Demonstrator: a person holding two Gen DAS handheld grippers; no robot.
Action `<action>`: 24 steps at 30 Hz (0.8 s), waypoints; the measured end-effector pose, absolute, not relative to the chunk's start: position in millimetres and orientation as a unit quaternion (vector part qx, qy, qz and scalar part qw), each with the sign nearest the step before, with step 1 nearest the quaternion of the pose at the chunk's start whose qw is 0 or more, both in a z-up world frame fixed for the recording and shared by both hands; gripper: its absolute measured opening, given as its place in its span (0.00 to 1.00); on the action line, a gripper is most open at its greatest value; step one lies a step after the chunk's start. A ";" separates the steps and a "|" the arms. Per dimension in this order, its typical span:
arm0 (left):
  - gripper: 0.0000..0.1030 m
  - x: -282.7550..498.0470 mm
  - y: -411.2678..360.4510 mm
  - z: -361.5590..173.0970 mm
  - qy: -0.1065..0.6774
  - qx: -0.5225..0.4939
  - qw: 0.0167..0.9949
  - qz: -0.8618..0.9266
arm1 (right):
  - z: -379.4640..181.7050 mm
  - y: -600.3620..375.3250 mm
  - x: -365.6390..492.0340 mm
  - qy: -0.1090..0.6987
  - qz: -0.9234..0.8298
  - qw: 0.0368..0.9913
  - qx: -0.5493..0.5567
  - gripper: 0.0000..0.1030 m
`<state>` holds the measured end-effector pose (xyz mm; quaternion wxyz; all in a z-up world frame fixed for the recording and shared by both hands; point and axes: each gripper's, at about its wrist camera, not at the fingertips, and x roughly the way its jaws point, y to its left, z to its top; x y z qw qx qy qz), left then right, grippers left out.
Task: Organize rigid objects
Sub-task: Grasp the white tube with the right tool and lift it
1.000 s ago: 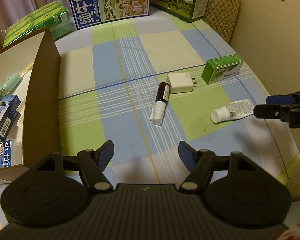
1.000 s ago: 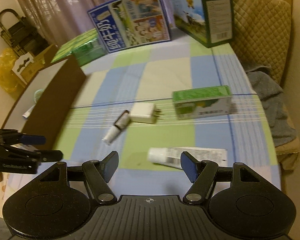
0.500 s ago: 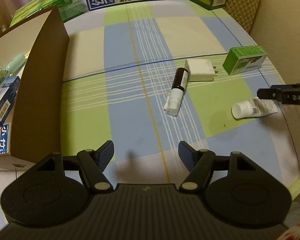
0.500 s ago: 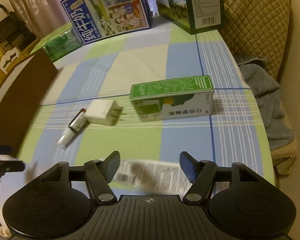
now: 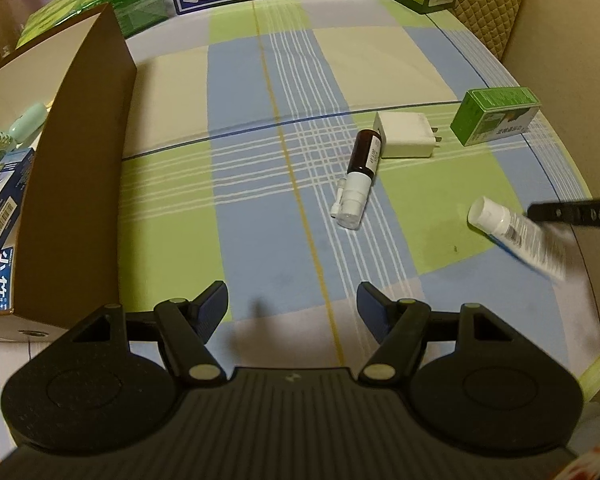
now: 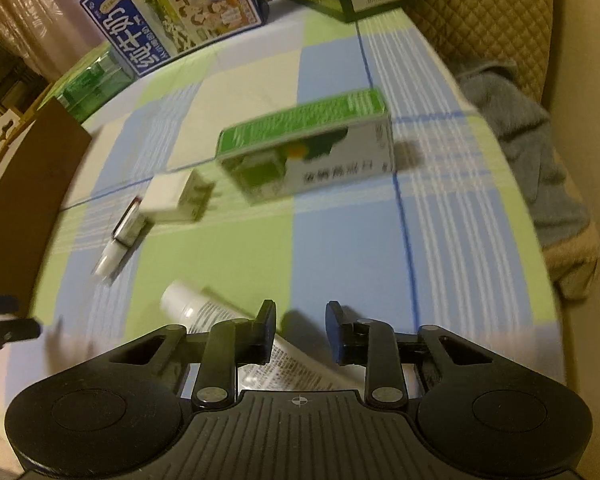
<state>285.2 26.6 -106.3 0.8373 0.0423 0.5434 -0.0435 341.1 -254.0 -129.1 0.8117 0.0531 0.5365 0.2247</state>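
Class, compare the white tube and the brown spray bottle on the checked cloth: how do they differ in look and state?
The white tube is pale all over with printed text; the spray bottle is dark brown with a white nozzle end. The tube sits between the right gripper fingers; the bottle lies free beside the white charger. Both are slim, capped containers.

Dim, warm yellowish indoor light; soft shadows; strong fisheye curvature at edges; right wrist view motion-blurred, smearing the green-and-white rectangular cardboard box [image 6: 306, 148].
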 end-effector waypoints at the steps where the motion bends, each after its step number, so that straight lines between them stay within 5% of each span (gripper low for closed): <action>1: 0.66 285.6 26.3 -107.0 0.544 0.043 0.837 -0.045 | -128.6 -253.5 333.9 0.538 0.226 0.810 0.054 0.25; 11: 0.66 287.1 24.5 -112.7 0.549 0.053 0.832 -0.066 | -114.3 -229.2 283.7 0.519 0.210 0.829 0.001 0.25; 16: 0.66 287.7 26.3 -114.0 0.549 0.059 0.831 -0.072 | -107.1 -210.1 282.0 0.504 0.233 0.832 0.003 0.37; 24: 0.66 292.4 32.7 -115.6 0.546 0.062 0.832 -0.082 | -120.8 -174.4 285.5 0.492 0.227 0.839 -0.048 0.38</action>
